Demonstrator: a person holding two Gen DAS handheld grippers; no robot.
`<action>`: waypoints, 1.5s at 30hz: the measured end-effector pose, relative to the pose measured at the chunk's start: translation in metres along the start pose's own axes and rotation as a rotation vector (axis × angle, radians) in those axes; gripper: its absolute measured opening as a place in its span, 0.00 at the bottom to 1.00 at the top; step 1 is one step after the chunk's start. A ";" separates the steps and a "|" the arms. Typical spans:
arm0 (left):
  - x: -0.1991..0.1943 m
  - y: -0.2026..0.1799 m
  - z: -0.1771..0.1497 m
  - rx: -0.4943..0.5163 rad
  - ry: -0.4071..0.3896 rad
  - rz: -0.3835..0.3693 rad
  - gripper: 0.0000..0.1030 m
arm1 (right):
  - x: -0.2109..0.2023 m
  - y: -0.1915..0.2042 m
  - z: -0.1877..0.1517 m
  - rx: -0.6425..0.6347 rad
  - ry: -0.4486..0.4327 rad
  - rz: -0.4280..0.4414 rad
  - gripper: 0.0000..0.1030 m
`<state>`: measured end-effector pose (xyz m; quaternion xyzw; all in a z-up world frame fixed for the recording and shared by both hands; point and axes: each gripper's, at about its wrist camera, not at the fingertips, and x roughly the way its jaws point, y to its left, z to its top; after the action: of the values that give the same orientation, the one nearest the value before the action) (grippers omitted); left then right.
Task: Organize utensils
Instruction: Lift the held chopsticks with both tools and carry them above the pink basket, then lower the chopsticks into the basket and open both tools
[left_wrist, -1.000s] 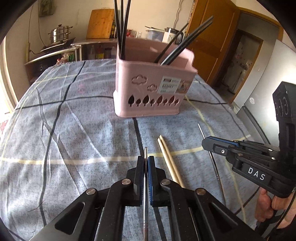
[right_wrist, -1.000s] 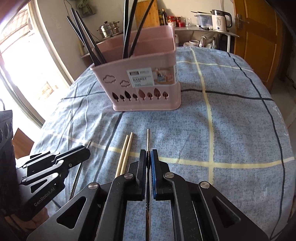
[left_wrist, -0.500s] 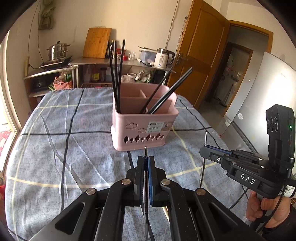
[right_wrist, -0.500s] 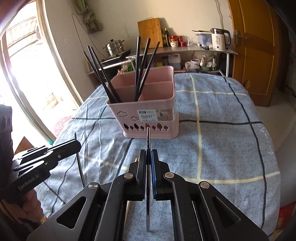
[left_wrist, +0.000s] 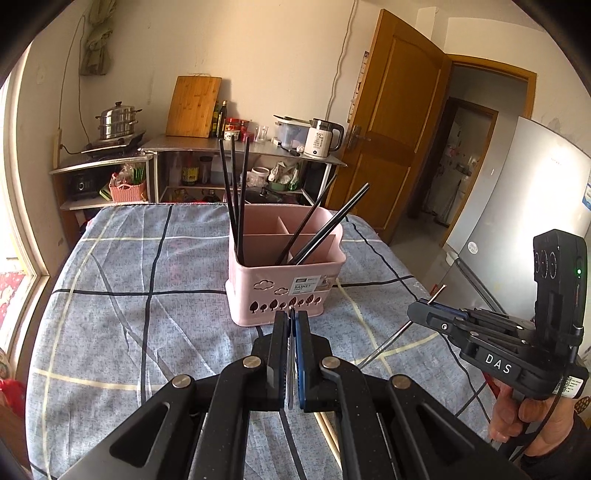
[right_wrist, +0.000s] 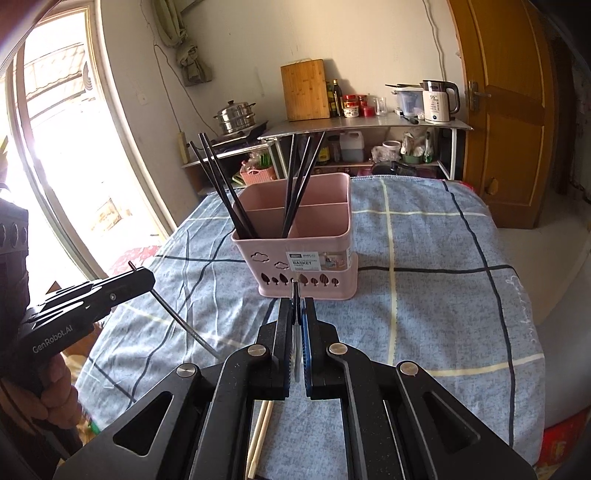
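Observation:
A pink utensil basket (left_wrist: 284, 273) (right_wrist: 306, 243) with dividers stands mid-table and holds several black chopsticks (left_wrist: 234, 192) (right_wrist: 221, 188). My left gripper (left_wrist: 291, 321) is shut on a thin metal chopstick (left_wrist: 291, 369) and held above the table in front of the basket; it also shows in the right wrist view (right_wrist: 142, 277) with its chopstick (right_wrist: 184, 321) hanging down. My right gripper (right_wrist: 297, 306) is shut on another metal chopstick (right_wrist: 296, 347); it shows in the left wrist view (left_wrist: 421, 312) with its chopstick (left_wrist: 391, 343) slanting down. Two wooden chopsticks (right_wrist: 260, 435) (left_wrist: 328, 435) lie on the cloth below the grippers.
The table wears a blue-grey checked cloth (left_wrist: 129, 314) (right_wrist: 443, 277). Behind it stands a metal shelf with a kettle (left_wrist: 323, 142), a cutting board (left_wrist: 192, 107) and a steamer pot (left_wrist: 116, 122). A wooden door (left_wrist: 391, 133) and a fridge (left_wrist: 524, 206) are at the right.
Both grippers have risen from the cloth, each lifting a metal chopstick off the table. The two wooden chopsticks stay on the cloth. The basket now looks farther and lower.

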<state>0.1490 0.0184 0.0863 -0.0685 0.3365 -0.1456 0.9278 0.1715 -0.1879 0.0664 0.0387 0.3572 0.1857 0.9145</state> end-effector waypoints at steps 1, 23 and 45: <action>-0.001 -0.001 0.000 0.003 -0.001 -0.001 0.03 | -0.001 0.000 0.000 -0.001 -0.003 -0.001 0.05; -0.020 -0.005 0.036 0.041 -0.042 -0.020 0.03 | -0.016 0.015 0.025 -0.030 -0.069 0.022 0.04; 0.002 0.012 0.138 0.036 -0.147 0.018 0.03 | 0.007 0.022 0.114 -0.021 -0.198 0.039 0.04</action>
<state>0.2428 0.0334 0.1878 -0.0593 0.2655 -0.1381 0.9523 0.2459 -0.1582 0.1505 0.0542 0.2624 0.2027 0.9419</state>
